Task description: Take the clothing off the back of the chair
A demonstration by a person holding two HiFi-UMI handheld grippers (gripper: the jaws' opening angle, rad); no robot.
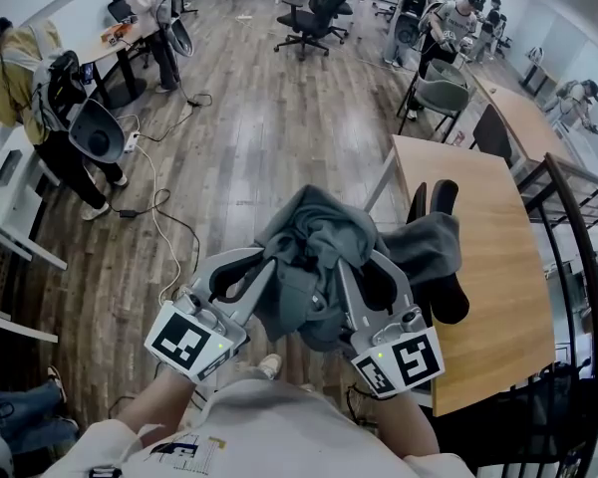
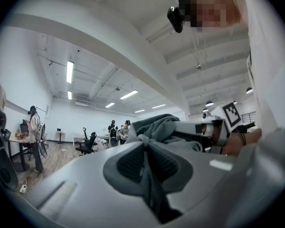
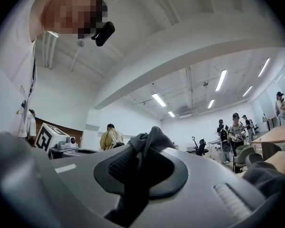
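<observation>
As grippers (image 1: 264,267) (image 1: 356,267) clamp clothing (image 1: 314,229), chair (image 1: 448,297) prob. touching.

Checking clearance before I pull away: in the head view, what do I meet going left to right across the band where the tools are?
Left tool → grey garment → right tool → wooden table.

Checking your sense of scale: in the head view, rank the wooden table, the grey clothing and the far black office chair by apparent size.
1. wooden table
2. grey clothing, enlarged by its nearness to the camera
3. black office chair
</observation>
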